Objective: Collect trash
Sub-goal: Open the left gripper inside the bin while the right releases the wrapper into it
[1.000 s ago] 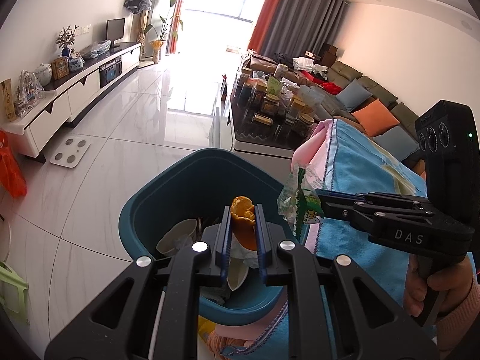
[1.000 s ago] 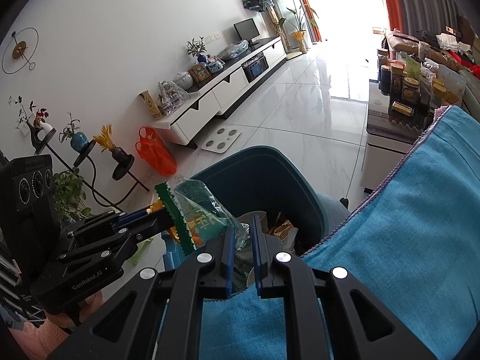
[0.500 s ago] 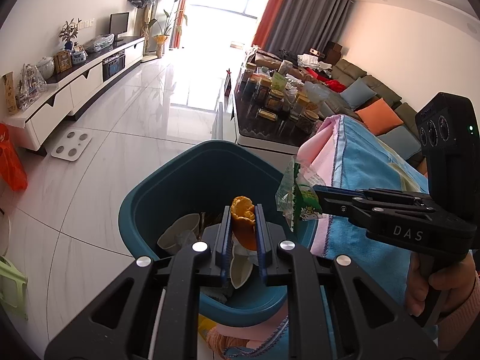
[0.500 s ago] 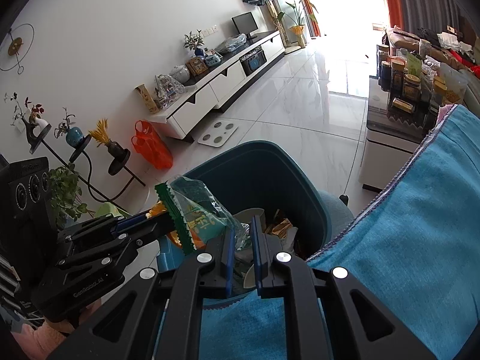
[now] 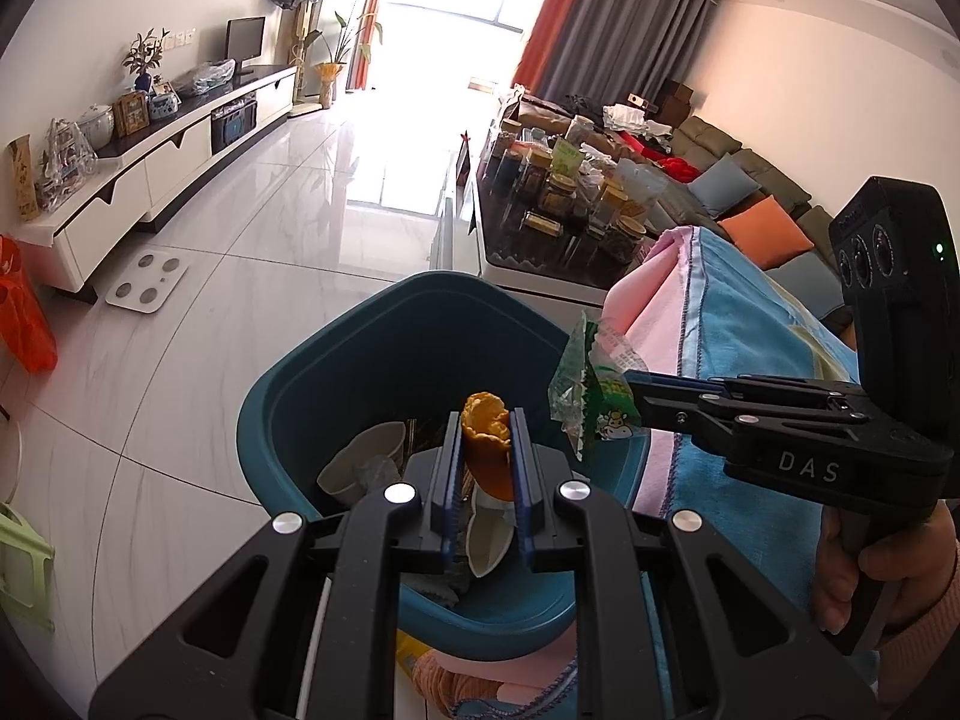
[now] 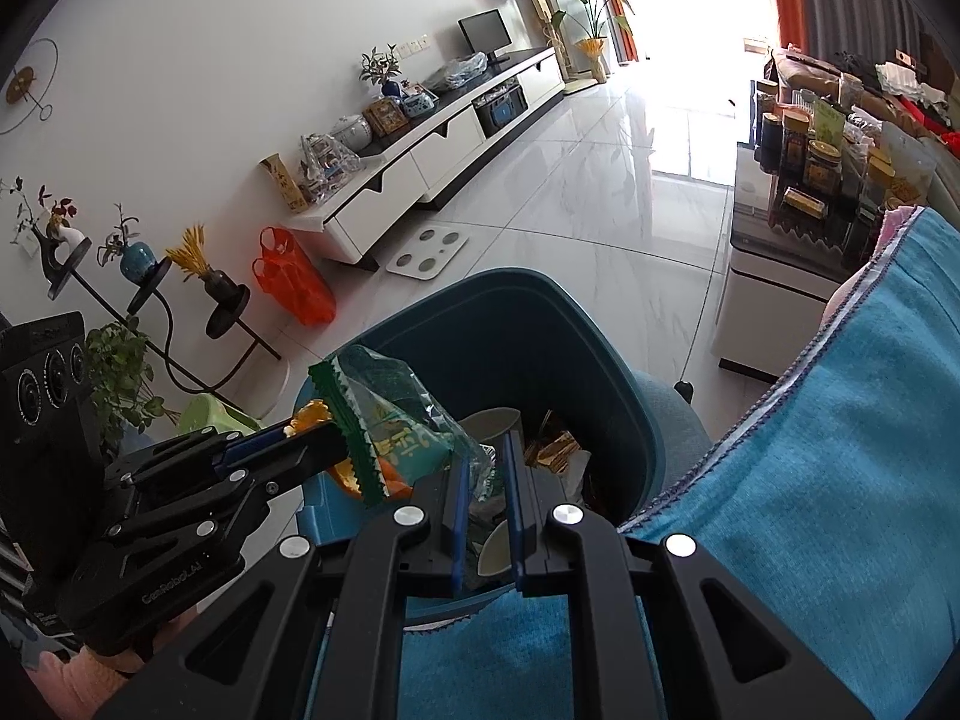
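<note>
Here we hold both grippers over the teal trash bin (image 5: 360,360) on glossy white tile (image 5: 252,276): the left gripper (image 5: 485,444) clamps an orange peel (image 5: 487,438), the right gripper (image 6: 485,468) pinches a green snack wrapper (image 6: 390,420), beside a blue towel (image 6: 840,480), TV console (image 6: 420,162) along the wall.
</note>
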Demonstrator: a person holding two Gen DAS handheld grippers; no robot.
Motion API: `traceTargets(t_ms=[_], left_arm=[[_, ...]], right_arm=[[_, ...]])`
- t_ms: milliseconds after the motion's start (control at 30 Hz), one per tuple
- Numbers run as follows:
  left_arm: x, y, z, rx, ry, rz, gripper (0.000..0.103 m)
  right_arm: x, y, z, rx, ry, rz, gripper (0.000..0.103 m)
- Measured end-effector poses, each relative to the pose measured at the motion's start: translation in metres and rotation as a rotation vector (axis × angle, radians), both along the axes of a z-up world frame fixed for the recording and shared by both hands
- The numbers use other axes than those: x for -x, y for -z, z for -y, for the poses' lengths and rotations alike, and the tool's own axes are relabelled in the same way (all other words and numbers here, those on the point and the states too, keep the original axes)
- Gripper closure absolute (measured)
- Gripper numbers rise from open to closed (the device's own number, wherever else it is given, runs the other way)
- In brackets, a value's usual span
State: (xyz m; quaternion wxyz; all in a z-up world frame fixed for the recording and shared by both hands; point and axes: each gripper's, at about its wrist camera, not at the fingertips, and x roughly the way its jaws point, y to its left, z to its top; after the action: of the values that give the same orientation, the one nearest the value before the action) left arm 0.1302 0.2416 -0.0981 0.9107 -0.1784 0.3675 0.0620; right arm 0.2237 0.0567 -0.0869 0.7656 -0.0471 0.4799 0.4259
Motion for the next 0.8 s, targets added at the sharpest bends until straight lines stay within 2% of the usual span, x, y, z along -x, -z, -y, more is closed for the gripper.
traceTargets(t_ms=[533, 667, 800], left_arm=[[-0.013, 0.014, -0.001, 0.013, 0.002, -0.032, 0.088], [-0.016, 0.017, 0.0, 0.016, 0.003, -0.039, 0.086], [-0.017, 0.018, 0.0, 0.019, 0.003, -0.038, 0.082]], right_arm=[[-0.005, 0.005, -0.011, 0.036, 0.011, -0.011, 0.09], [-0.006, 0.006, -0.011, 0.038, 0.022, -0.014, 0.078], [-0.008, 0.006, -0.009, 0.033, 0.028, -0.016, 0.078]])
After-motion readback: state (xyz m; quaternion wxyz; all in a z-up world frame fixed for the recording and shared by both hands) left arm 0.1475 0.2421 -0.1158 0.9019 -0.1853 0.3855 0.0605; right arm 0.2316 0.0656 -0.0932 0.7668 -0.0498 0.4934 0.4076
